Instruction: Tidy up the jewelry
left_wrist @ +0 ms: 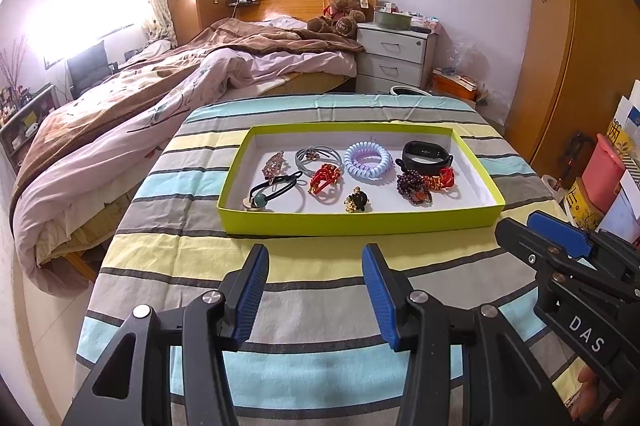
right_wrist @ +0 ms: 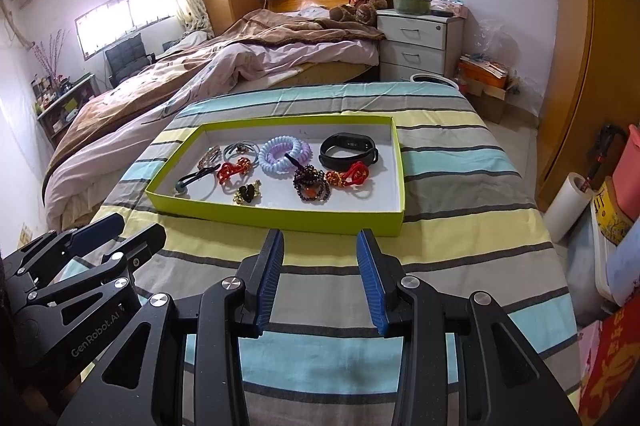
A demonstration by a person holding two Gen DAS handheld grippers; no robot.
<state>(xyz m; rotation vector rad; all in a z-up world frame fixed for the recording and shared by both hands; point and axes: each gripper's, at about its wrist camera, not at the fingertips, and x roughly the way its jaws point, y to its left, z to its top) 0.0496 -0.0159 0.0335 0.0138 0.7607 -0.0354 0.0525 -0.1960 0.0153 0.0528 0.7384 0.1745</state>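
Your left gripper [left_wrist: 316, 290] and right gripper [right_wrist: 320, 278] hover over the striped surface [left_wrist: 192, 258], jaws apart, nothing held. Jewelry sits ahead in the green tray [left_wrist: 360, 222]: spiral hair tie [left_wrist: 368, 160], black wristband [left_wrist: 426, 154].

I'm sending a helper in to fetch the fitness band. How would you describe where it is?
On the striped cloth sits a shallow lime-green tray. Look in its far right corner: the fitness band lies there, right of the pale spiral hair tie. It is the only plain black, smooth strap; everything else is beaded, knotted or coiled.
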